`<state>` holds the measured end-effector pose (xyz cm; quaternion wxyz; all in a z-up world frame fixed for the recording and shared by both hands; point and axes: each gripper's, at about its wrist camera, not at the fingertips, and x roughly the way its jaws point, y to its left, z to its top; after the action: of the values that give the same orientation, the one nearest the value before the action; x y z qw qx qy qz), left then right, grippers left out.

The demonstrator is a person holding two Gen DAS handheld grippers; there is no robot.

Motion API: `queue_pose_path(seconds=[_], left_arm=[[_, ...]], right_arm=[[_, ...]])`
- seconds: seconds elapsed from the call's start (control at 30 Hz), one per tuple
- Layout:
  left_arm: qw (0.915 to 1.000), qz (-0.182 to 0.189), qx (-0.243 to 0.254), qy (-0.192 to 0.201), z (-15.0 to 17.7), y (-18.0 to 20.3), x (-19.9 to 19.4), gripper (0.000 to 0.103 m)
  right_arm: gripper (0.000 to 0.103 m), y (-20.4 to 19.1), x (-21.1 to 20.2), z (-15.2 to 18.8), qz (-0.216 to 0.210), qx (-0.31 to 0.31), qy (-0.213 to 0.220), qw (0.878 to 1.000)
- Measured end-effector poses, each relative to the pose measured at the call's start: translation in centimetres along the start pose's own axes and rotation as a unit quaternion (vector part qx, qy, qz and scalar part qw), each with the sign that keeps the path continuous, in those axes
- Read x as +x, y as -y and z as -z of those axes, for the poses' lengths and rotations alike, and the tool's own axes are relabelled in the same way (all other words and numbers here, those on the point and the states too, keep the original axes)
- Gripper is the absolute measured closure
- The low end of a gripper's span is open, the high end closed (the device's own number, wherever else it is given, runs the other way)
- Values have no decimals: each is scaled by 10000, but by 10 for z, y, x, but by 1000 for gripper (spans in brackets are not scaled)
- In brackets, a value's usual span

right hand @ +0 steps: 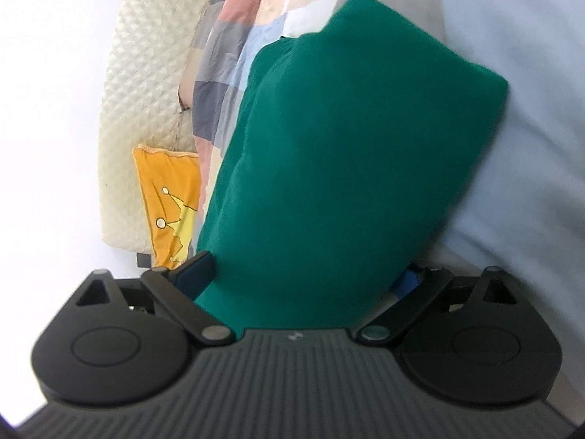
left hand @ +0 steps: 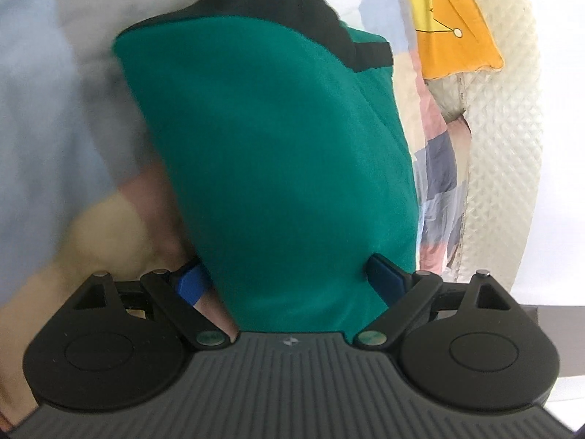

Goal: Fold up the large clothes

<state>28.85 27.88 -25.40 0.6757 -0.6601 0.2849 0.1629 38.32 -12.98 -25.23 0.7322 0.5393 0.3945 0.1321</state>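
Nearest the left wrist camera, the left gripper (left hand: 289, 285) is standing with its jaws spread wide, and the folded green garment (left hand: 278, 153) is lying between its blue fingers (left hand: 190, 283). The cloth is filling the whole gap, but whether the pads are pressing on it or only flanking it cannot be told.

In the right wrist view, the right gripper (right hand: 307, 274) is likewise spread wide with the same green garment (right hand: 340, 146) bulging up between its fingers (right hand: 195, 269); the far finger is mostly hidden by the cloth, so a grip cannot be confirmed there either.

The garment is sitting as a thick folded bundle on a patchwork bedcover (left hand: 437, 168) of pink, cream, navy and pale blue squares (right hand: 226, 84). A black band (left hand: 303, 11) is running across the garment's far end in the left view.

Beyond the bundle, pale blue cloth (left hand: 44, 84) is spreading out, blurred, and showing again at the side of the right view (right hand: 530, 128).

Farther off, an orange cushion (left hand: 449, 29) with a yellow crown print is lying beside a cream quilted mattress edge (left hand: 501, 153); both are appearing in the right view too, the cushion (right hand: 168, 190) against the quilted edge (right hand: 146, 91).
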Motion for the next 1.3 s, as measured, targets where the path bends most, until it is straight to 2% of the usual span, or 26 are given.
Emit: queue_pose_path(seconds=[0.07,0.17,0.27,0.33,0.37,0.43,0.5,0.7,0.77,0.8,0.93,1.1,1.3], left_arm=[[9998,-40,159,91,-2,5,2,15],[9988,-231,407,173,-2,13,4,28],[9955,-405,807,286,3,24,3,44],[9936,-398,998,338,5,31,0,54],[9920,-391,1142,371,7,35,-3,61],[9889,-401,1371,417,11,44,-9,66],[9853,-395,1590,487,16,49,-18,71],[9848,-177,1664,472,18,49,-54,74],[9818,-190,1835,454,24,56,-65,75],[9800,-209,1925,450,27,60,-72,75],[9759,-172,2137,411,45,69,-102,77],[9723,-51,2317,298,71,69,-153,77],[9732,-115,2297,85,97,44,-196,78]], right_arm=[[11,-4,1,4,24,-147,-48,9999],[21,-4,3,7,2,-191,-96,9998],[38,-10,-3,6,143,-320,-51,9994],[56,-13,-9,7,122,-357,5,9993],[59,-16,-13,8,124,-409,32,9991],[69,-24,-20,10,162,-598,92,9980],[73,-34,-27,12,156,-819,166,9964],[76,-58,-53,17,104,-1130,217,9933],[76,-68,-61,12,64,-1146,237,9931],[76,-77,-50,10,69,-1153,239,9930],[76,-88,-82,7,301,-1262,122,9915],[76,-99,-133,14,264,-1492,132,9884],[81,-92,-182,31,375,-1631,115,9858]])
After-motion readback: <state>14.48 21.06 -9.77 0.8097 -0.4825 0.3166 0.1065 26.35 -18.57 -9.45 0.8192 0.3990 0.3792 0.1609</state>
